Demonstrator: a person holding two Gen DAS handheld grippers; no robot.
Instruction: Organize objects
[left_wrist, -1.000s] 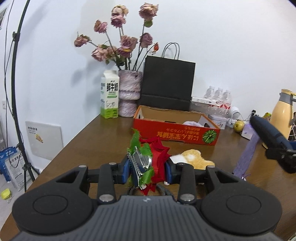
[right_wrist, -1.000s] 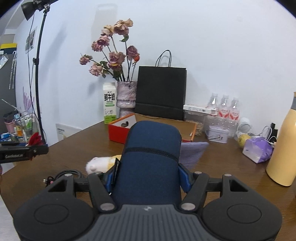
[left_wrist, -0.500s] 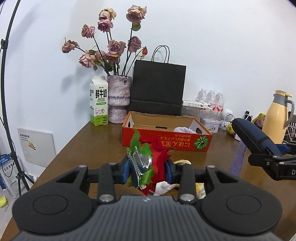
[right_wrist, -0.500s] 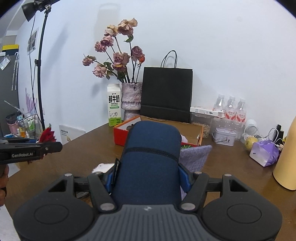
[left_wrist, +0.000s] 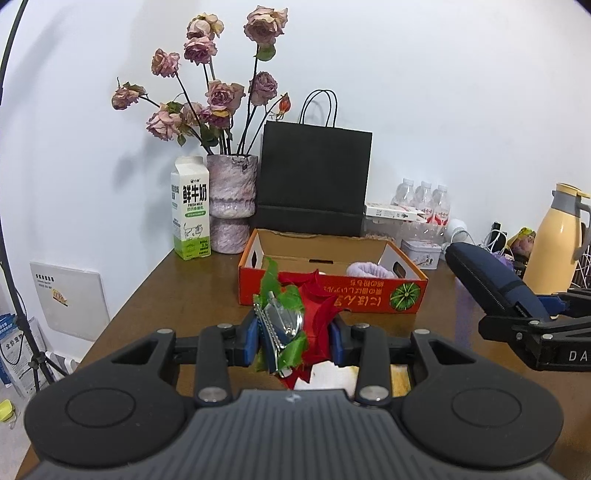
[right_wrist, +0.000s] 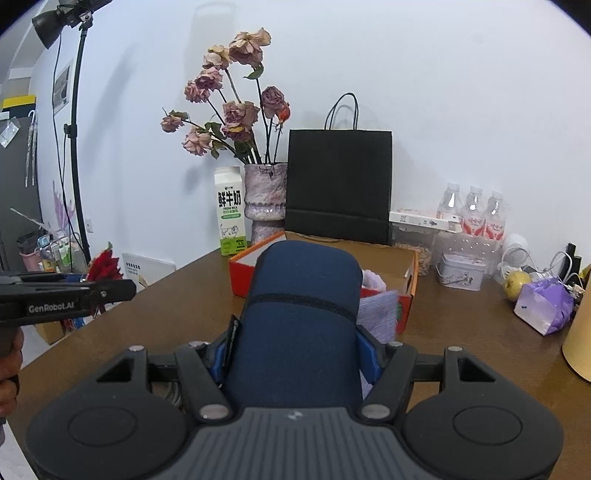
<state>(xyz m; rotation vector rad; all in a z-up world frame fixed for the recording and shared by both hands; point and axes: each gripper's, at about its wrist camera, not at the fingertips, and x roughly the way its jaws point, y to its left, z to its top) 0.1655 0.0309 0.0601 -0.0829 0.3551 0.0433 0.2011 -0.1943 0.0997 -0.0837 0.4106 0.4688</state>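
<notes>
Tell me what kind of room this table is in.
Probably a lived-in home or small office corner used for recording: a brown wooden table against a white wall holds a vase of dried roses, a milk carton and bottled water, with a light stand beside it.

Left wrist view: sits low behind the left gripper (left_wrist: 293, 341), looks forward and slightly down across the brown table (left_wrist: 192, 291) toward the white wall. Orange cardboard box (left_wrist: 332, 291) near, dead ahead. Right wrist view: same facing, set further right, close behind the right gripper (right_wrist: 295, 354). Shared by both: box (right_wrist: 406, 280), black paper bag (left_wrist: 314, 177), vase of dried roses (left_wrist: 231, 206), milk carton (left_wrist: 190, 214) (each view also catches the other gripper at its edge).
</notes>
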